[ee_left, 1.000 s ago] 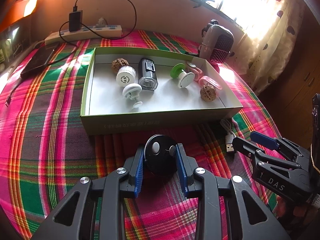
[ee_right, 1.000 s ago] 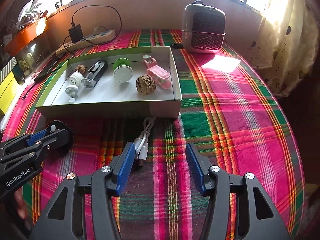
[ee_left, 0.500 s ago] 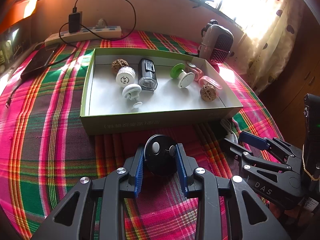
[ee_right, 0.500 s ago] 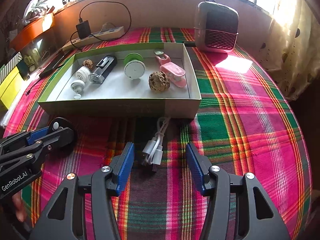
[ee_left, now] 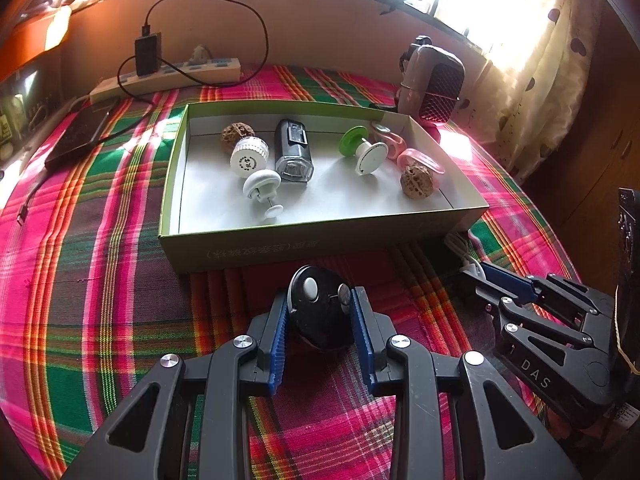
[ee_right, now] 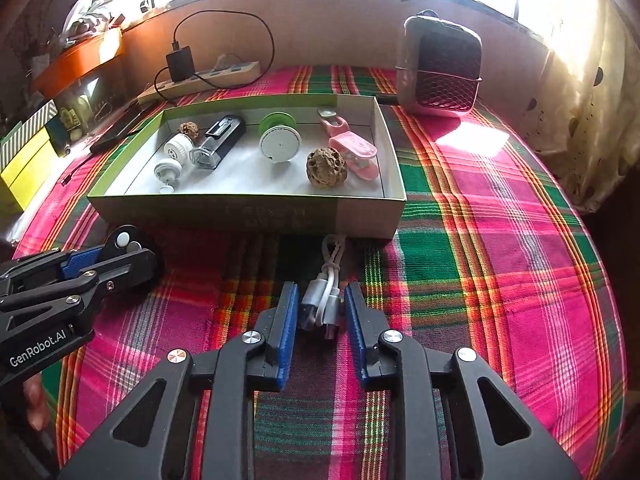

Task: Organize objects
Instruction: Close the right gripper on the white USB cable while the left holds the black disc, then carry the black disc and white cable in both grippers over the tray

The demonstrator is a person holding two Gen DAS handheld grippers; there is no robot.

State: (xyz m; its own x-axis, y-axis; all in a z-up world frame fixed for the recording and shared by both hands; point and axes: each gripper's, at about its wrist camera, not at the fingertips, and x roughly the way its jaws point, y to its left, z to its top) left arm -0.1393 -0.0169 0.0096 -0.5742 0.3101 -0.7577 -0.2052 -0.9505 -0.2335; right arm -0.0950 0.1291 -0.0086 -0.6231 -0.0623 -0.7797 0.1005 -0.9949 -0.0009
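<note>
A black round device [ee_left: 316, 312] with a white button lies on the plaid cloth in front of the green-rimmed box [ee_left: 320, 240]. My left gripper [ee_left: 320, 300] is closing on it, blue pads against its sides. Right of it, a coiled white USB cable [ee_right: 324, 300] lies just before the box wall [ee_right: 248, 212]. My right gripper [ee_right: 321, 292] is closing, with the cable bundle squeezed between its pads. The left gripper [ee_right: 120, 256] appears at the left edge of the right wrist view; the right gripper [ee_left: 480, 276] shows at lower right in the left wrist view.
The box holds two walnuts [ee_right: 326, 168], a white-and-green spool [ee_right: 278, 140], a dark clear-ended gadget [ee_right: 218, 140], a pink clip [ee_right: 354, 152] and small white parts. Behind it are a power strip [ee_right: 200, 76] with charger, a dark phone [ee_left: 78, 136] and a mesh-fronted heater [ee_right: 440, 68].
The right gripper slid left over the white cable and its jaws came together around it. The left gripper stayed on the black device.
</note>
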